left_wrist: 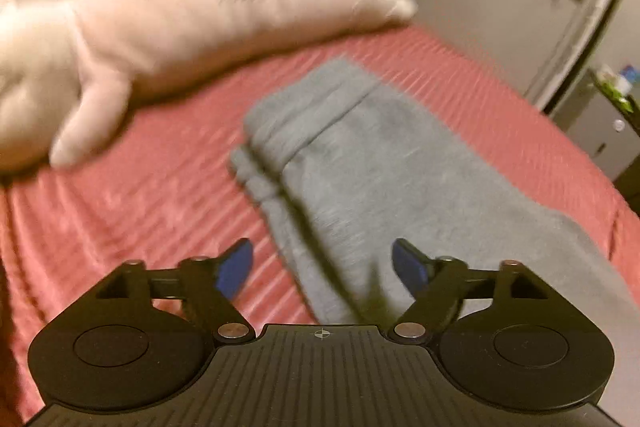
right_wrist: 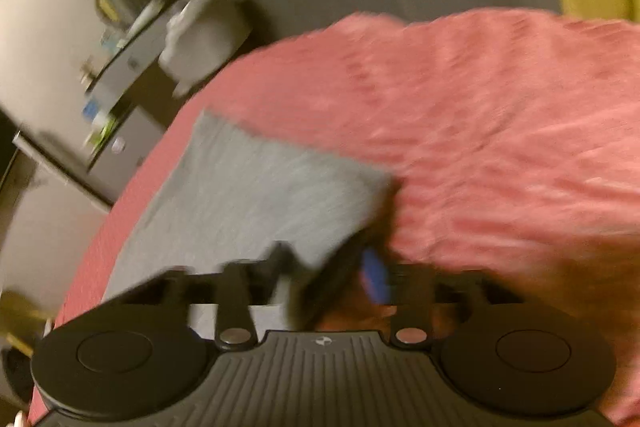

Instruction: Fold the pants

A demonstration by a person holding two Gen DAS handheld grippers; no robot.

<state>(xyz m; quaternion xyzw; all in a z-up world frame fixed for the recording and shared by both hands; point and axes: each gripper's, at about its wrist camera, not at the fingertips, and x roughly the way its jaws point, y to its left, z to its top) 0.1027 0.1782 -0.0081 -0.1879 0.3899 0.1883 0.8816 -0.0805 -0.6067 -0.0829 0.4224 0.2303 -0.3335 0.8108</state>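
Grey pants lying partly folded on the red bed, left gripper above them with jaws apart, right gripper jaws clamped on a pants edge, white pillow beyond

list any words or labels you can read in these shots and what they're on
No text can be read.
Pink pillow: two lines of dark printed lettering, too blurred to read.
Left claw: a small crosshair mark on its body, no words.
Right claw: the same kind of mark, no words.
Bottles on the shelf: any labels are too small and blurred.
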